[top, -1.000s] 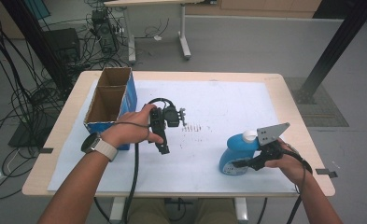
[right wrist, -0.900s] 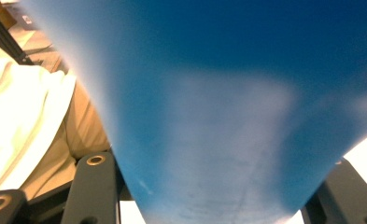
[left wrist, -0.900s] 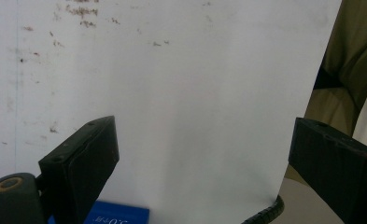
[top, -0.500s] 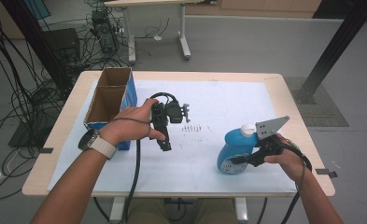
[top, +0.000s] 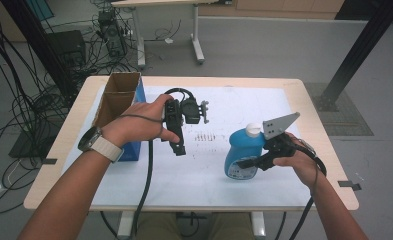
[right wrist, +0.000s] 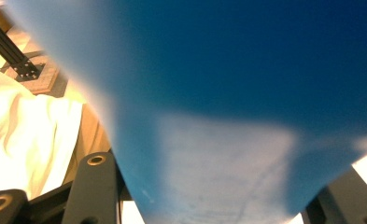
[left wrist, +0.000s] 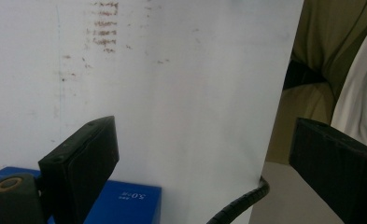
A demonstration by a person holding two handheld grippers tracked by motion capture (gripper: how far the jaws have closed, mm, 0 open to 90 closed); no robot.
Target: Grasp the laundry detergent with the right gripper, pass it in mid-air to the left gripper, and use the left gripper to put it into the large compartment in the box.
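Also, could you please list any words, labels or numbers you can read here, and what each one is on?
Blue box: small white print, shown upside down in the left gripper view, too small and blurred to read.
Blue bottle: pale label patch, no legible text.
White table sheet: brown smudged marks, not writing.
Nothing else carries readable text.

blue bottle [top: 243, 152] | white cap | upright on white mat, right of centre
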